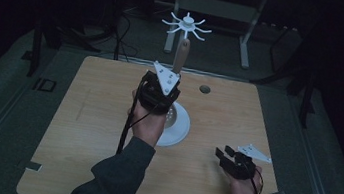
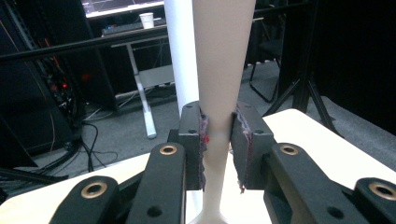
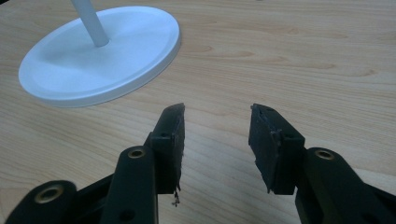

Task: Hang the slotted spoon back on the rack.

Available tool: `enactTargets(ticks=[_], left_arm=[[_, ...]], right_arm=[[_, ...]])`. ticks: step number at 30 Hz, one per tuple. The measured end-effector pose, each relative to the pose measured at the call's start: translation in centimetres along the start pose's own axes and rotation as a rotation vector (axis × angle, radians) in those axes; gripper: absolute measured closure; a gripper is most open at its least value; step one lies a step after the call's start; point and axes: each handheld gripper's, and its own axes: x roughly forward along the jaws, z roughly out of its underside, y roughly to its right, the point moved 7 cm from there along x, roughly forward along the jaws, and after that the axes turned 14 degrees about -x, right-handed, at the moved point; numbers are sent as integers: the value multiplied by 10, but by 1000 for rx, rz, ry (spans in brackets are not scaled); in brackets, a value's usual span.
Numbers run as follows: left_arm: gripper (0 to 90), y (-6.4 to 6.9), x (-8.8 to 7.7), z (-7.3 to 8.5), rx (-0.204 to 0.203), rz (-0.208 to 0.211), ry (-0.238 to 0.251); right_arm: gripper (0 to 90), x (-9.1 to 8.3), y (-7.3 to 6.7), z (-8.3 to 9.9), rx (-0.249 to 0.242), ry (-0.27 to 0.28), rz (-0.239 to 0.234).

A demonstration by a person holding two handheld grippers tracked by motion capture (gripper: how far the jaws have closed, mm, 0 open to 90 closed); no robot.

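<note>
A white stand has a round base (image 1: 180,124) on the wooden table (image 1: 96,117) and a spoked top (image 1: 187,25) high above it. My left gripper (image 1: 165,87) is held over the base, shut on a tan tapered handle (image 1: 181,54) that points up toward the spokes. In the left gripper view the pads (image 2: 201,140) clamp the narrow part of this handle (image 2: 223,70), with the stand's white pole (image 2: 180,56) right behind it. My right gripper (image 1: 223,156) rests low at the table's front right, open and empty (image 3: 217,126), facing the base (image 3: 100,56).
A small dark round mark (image 1: 205,88) sits on the table behind the stand. Metal frame legs (image 1: 246,41) and cables (image 1: 122,40) lie on the floor beyond the far edge. Bare wood stretches left of the stand.
</note>
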Motion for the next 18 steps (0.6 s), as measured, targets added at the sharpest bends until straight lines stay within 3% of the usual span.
enactTargets(ticks=[18], left_arm=[[751, -1, 1, -4, -5, -15, 3]], right_arm=[[552, 1, -1, 1, -2, -5, 0]])
